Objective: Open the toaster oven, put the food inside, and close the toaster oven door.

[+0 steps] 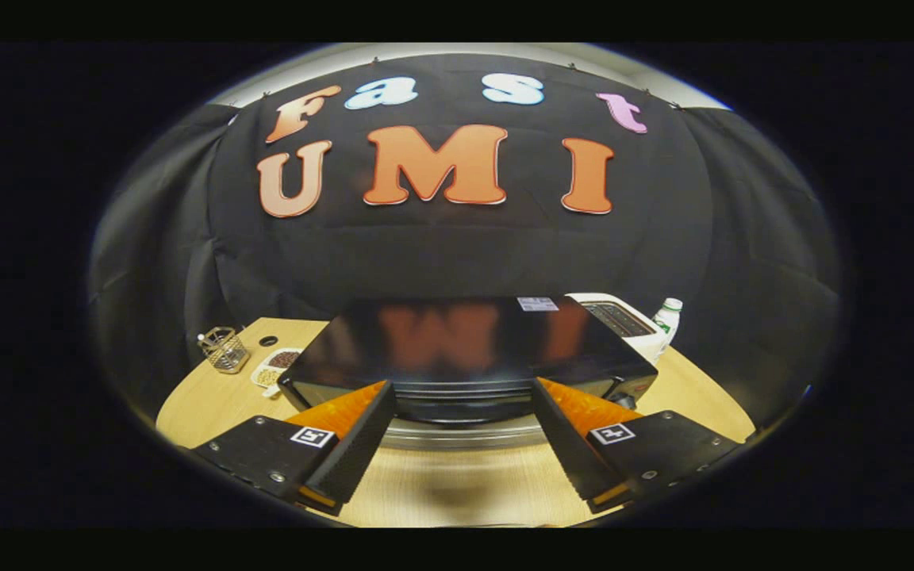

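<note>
The black toaster oven [465,341] stands on the wooden table [687,396], just ahead of my fingers, seen from above its glossy top. Its dark front [465,404] faces me, and a silver bar [457,434] runs across it low down, between the fingertips. I cannot tell whether the door is ajar. My gripper [463,388] is open, with one finger on each side of the oven's front and nothing held. Left of the oven lies a small white dish [276,366] with brown and pale food in it.
A wire basket [224,349] stands at the table's far left corner, near a dark round hole [268,341]. Behind the oven on the right are a white toaster [624,319] and a plastic bottle [667,319]. Bare tabletop lies under the fingers.
</note>
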